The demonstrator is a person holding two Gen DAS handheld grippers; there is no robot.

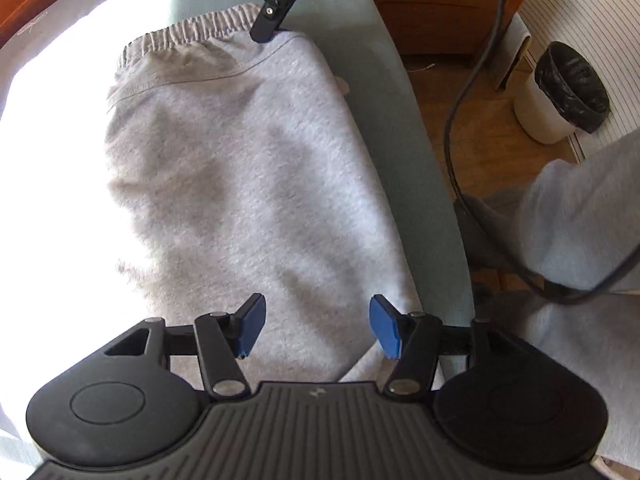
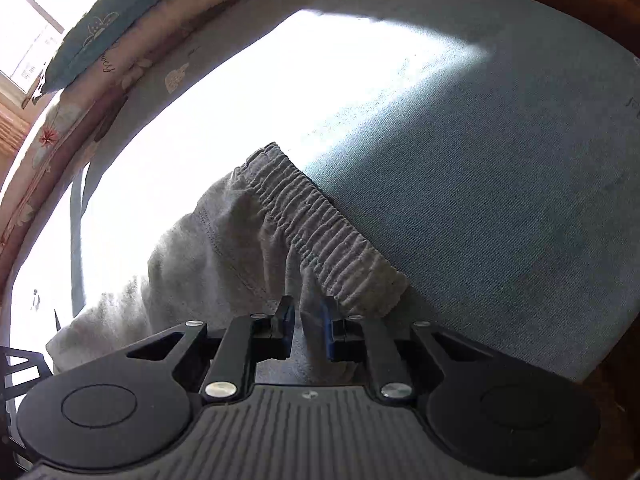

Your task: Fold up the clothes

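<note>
Grey sweatpants (image 1: 248, 184): one pair, lying flat on the blue-grey bed (image 1: 384, 92), long axis running from the near gripper to the elastic waistband (image 1: 192, 34) at the far end.
Left gripper (image 1: 316, 330): released, blue pads apart above the fabric, gripping nothing.
Right gripper (image 2: 308, 326): nearly clenched, pinching the cloth just below the waistband's corner.
Grippers: two.

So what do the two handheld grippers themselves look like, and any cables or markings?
Both are matte black with ribbed bodies, round side housings and silver pivot screws. The left gripper has bright blue pads; the right gripper has darker blue ones. From the left wrist, the right one shows white letters "DA" and a trailing black cable.
</note>
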